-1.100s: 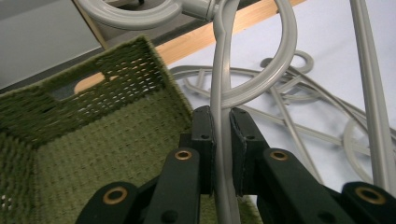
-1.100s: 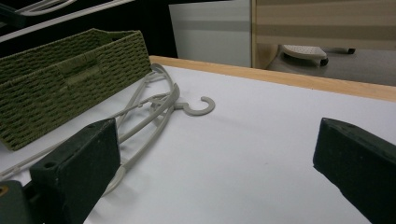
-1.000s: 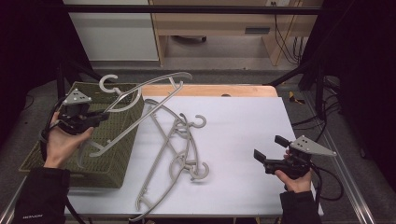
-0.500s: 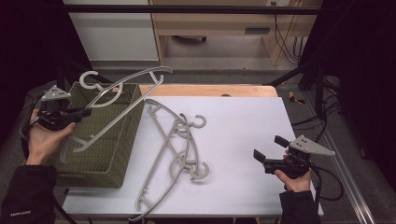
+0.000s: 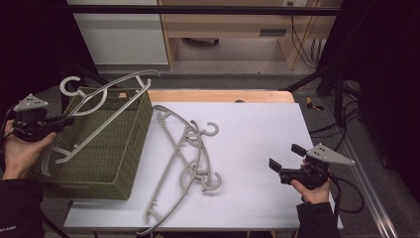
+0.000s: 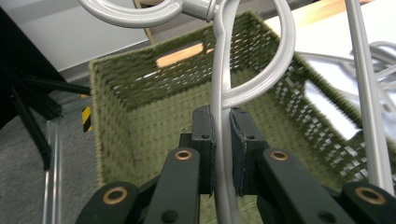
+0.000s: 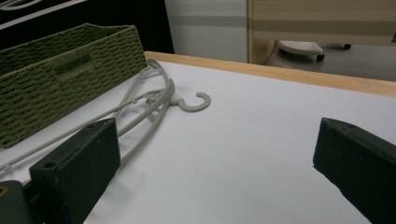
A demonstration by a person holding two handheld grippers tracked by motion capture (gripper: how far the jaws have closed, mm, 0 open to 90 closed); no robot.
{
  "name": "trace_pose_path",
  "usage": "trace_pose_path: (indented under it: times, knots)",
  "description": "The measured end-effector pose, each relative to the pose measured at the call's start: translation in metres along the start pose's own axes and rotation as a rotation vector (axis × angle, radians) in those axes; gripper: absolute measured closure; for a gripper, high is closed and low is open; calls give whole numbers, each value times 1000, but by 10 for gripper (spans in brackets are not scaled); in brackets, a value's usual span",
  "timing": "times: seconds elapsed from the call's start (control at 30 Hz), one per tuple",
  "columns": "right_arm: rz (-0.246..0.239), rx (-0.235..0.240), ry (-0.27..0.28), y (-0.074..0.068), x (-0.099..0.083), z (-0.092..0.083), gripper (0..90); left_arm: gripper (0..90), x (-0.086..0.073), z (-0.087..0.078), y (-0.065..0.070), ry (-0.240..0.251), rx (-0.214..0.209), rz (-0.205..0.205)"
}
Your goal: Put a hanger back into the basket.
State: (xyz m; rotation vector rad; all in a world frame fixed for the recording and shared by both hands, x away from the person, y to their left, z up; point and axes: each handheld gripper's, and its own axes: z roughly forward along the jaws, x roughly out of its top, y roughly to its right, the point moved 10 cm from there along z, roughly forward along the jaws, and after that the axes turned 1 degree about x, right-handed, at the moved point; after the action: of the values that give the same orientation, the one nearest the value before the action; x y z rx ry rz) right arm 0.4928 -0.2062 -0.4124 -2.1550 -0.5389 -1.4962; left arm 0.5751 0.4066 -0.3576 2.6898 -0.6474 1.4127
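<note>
Grey plastic, a coat hanger [image 5: 101, 111] is clamped in the left gripper [image 5: 58, 122] at the left edge of the worktop [image 5: 257, 129]. The left gripper view shows both black jaws pressed against a thin bar of the hanger [image 6: 223, 116], with its hook and looped shoulder rising above the jaw tips. In the high view the held hanger lies tilted over the open top of the basket [image 5: 106, 153], hook toward the far left corner of the basket and one arm reaching past its far rim. The person's left hand [image 5: 17, 151] holds the gripper just outside the basket's left wall.

The basket is olive-green woven material, rectangular, and stands on the left part of the white worktop. The right gripper view shows a slot handle in the wall of the basket [image 7: 60, 74].

Just right of the basket, a pile of grey hangers [image 5: 183, 158] lies flat on the worktop, running from the near edge toward the far left. Two hooks show, one toward the middle of the worktop and one nearer the front. How many hangers are in the pile cannot be told.

Near the right front corner, the right gripper [image 5: 288, 159] is held in the right hand [image 5: 309, 186] above the bare worktop, well apart from the pile. Its jaws stand wide apart with nothing between them, as the right gripper view confirms [image 7: 212, 172].
</note>
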Motion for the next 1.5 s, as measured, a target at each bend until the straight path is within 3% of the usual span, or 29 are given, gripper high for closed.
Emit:
trace_pose_path:
  times: [0.17, 0.43, 0.7, 0.93, 1.23, 1.37, 1.5]
  knots:
    - [-2, 3, -4, 0, -1, 1, 10, 813, -9, 2, -13, -1, 16, -4]
    - [7, 0, -5, 1, -2, 2, 10, 813, -22, 4, -33, -32, 42, 25]
    - [2, -9, -18, 2, -3, 4, 10, 813, -36, 12, -46, -49, 59, 26]
    - [3, -15, -23, 3, -5, 6, 10, 813, -46, 17, -47, -77, 61, 47]
    - [2, -13, -20, 3, -4, 5, 10, 812, -56, 26, -49, -117, 110, 76]
    - [3, -14, -19, 3, -4, 5, 10, 810, -58, 32, -45, -135, 118, 94]
    - [4, -12, -20, 3, -4, 5, 10, 811, -62, 39, -38, -151, 107, 81]
